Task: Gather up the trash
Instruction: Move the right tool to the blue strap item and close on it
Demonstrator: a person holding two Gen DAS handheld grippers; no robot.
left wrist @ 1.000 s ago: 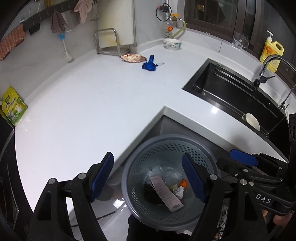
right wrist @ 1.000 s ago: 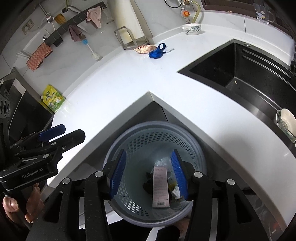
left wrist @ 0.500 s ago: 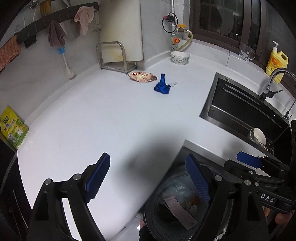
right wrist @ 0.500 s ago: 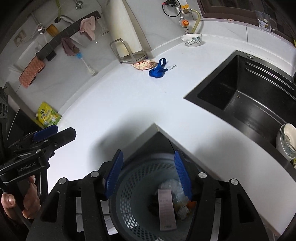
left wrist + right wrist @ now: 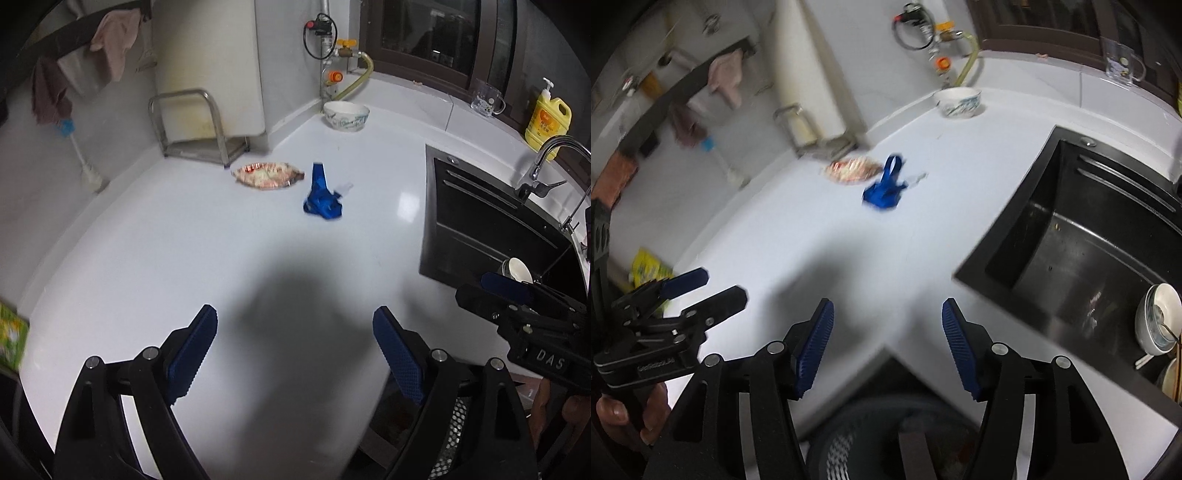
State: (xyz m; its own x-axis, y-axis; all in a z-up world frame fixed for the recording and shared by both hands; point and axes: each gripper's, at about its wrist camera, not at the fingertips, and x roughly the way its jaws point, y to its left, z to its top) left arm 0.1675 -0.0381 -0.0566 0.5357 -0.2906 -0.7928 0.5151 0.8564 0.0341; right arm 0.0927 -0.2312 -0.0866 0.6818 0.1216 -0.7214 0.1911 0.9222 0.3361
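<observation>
both grippers have swung from the bin [image 5: 886,443] (lower frame) toward the blue wrapper [image 5: 320,197]; left gripper [image 5: 295,354] and right gripper [image 5: 886,343] empty, jaws just widened.

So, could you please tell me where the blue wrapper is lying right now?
In both wrist views the blue wrapper lies on the white counter, just right of the orange snack packet and left of the sink.

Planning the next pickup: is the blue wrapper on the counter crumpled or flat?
Crumpled: the blue wrapper sits bunched on the counter, one end sticking up.
</observation>
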